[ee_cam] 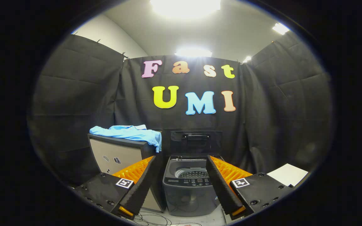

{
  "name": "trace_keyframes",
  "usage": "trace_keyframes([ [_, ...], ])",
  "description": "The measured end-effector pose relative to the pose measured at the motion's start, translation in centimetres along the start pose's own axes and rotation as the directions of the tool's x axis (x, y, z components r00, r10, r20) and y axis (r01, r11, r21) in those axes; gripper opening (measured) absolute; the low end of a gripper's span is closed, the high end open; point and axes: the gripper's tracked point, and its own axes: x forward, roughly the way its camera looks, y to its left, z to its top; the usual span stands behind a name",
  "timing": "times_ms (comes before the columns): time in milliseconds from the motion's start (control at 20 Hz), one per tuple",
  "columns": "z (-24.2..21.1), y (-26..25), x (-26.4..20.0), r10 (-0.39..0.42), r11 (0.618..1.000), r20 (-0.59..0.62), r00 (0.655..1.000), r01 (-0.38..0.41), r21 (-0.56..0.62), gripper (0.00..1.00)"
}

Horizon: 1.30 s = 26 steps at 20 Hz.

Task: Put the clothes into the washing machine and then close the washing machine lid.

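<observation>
Tool (pixel 181 163) agape before lid-up washing machine (pixel 189 188)

Washing machine (pixel 187 188) flanks behind fingers (pixel 141 185).

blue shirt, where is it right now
In the gripper view the blue shirt lies draped on the cabinet, left of the open washing machine, beyond the open gripper.
</observation>
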Motion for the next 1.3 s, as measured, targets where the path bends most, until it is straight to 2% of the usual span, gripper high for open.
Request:
trace_keyframes([
  [300, 2.0, 1.8, 3.4, 0.042, 0.999, 0.011, 0.999, -0.042, -0.013, 0.97],
  [750, 5.1, 6.0, 10.8, 0.144, 0.99, 0.01, 0.99, -0.144, 0.004, 0.98],
  [1300, 7.0, 13.6, 18.9, 0.308, 0.951, -0.026, 0.951, -0.308, 0.017, 0.97],
])
